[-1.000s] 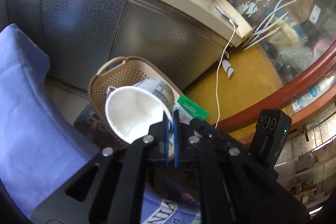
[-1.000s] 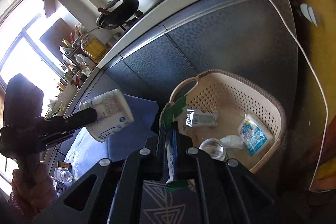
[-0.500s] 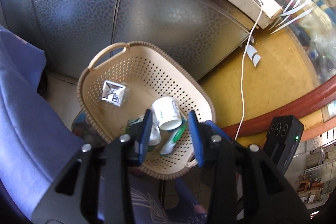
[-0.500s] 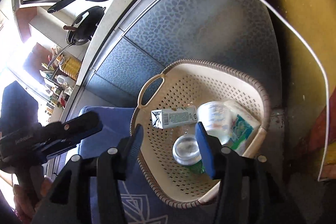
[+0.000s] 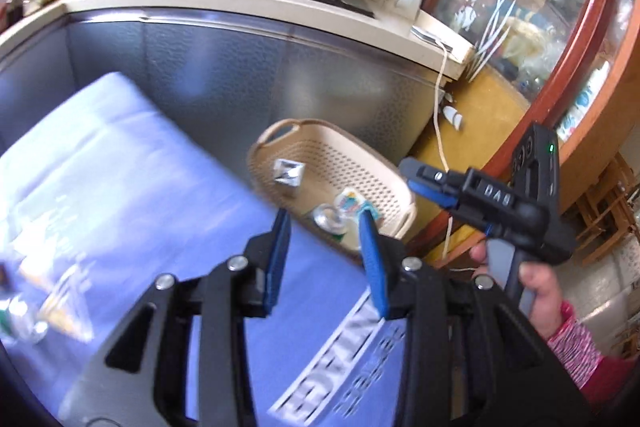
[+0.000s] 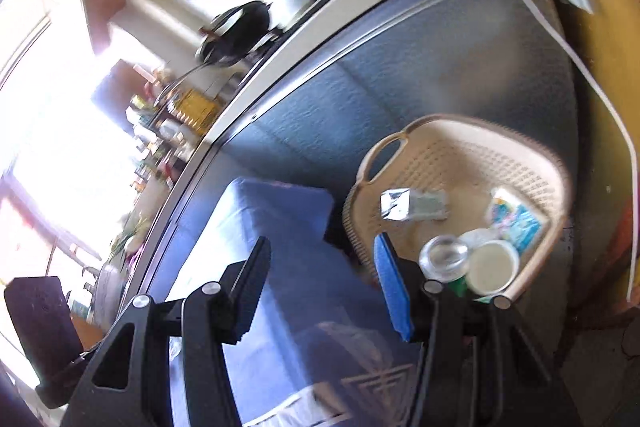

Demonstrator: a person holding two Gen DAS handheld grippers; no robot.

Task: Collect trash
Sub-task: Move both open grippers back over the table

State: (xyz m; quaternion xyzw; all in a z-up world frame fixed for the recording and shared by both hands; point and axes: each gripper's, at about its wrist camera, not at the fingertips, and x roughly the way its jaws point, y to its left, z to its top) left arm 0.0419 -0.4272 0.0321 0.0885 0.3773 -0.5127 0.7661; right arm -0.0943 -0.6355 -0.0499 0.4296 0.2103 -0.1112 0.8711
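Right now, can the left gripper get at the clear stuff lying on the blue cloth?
Probably yes. The left gripper has open, empty jaws, and only bare blue cloth lies between it and the blurry clear litter at the cloth's near left edge.

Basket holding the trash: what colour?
Beige basket, perforated; clearest in the right wrist view.

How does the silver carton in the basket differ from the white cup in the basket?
The silver carton is a boxy, foil-coloured pack; the white cup is round with an open mouth facing the right wrist camera. The carton lies alone near the handle; the cup sits against a clear bottle and a blue wrapper. Both lie in the beige basket.
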